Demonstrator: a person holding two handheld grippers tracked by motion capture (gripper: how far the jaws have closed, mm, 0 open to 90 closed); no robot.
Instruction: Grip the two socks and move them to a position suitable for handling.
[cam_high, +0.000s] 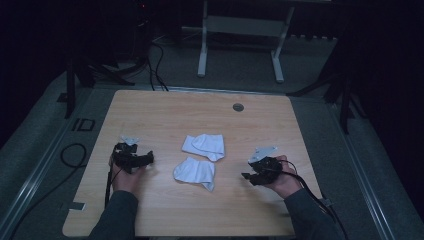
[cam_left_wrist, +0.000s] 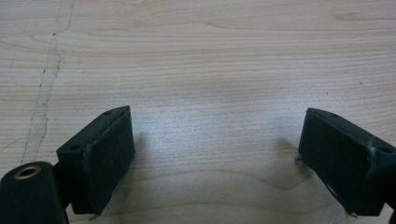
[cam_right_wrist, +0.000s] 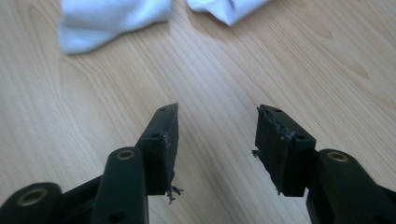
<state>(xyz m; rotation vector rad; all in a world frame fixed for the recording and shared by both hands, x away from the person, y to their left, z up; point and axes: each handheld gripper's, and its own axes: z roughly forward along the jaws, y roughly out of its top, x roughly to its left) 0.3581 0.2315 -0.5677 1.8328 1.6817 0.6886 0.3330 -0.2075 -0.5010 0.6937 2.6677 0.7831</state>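
Two crumpled white cloths lie mid-table: one farther back and one nearer the person. My left gripper rests low at the table's left, to the left of the cloths, pointing toward them. In the left gripper view its jaws stand wide open over bare wood with nothing between them. My right gripper sits at the right, pointing left at the cloths. Its jaws are open and empty, and both cloths lie ahead at the top of the right gripper view.
The wooden table has a round grey cable grommet near its far edge. A white desk frame stands on the carpet beyond. Black cables trail on the floor at the left.
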